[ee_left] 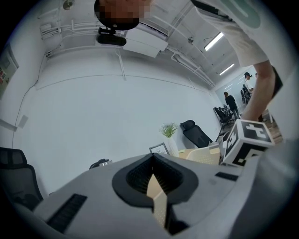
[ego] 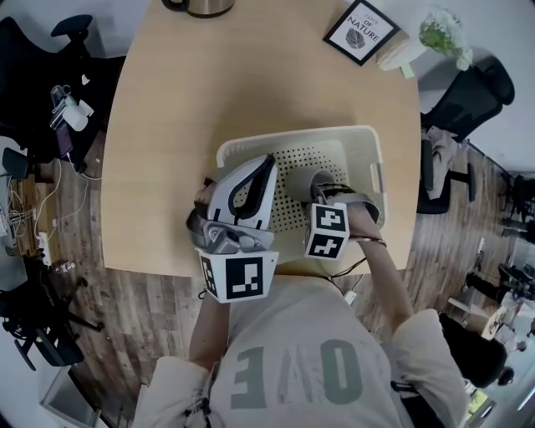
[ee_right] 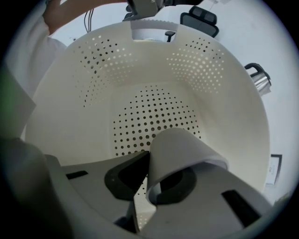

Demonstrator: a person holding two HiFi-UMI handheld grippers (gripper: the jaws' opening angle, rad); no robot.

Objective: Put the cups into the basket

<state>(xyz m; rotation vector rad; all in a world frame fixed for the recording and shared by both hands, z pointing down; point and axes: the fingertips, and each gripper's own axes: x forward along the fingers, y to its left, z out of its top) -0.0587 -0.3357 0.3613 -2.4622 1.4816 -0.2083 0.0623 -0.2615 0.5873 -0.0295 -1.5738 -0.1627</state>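
Note:
A cream perforated basket (ego: 368,134) stands on the wooden table (ego: 251,84) close to its near edge. Inside it, my right gripper (ego: 320,191) is shut on the wall of a pale grey cup (ego: 321,178). In the right gripper view the cup (ee_right: 182,149) is pinched at its rim between the jaws of the right gripper (ee_right: 147,182), low above the dotted basket floor (ee_right: 154,112). My left gripper (ego: 266,167) hangs over the basket's left side, tilted upward. Its jaws are shut and hold nothing in the left gripper view (ee_left: 154,186). No other cup shows.
A framed picture (ego: 361,29) and a potted plant (ego: 443,33) sit at the table's far right corner. A metal kettle (ego: 201,7) is at the far edge. Office chairs (ego: 468,92) stand around the table. The person's torso is just behind the near edge.

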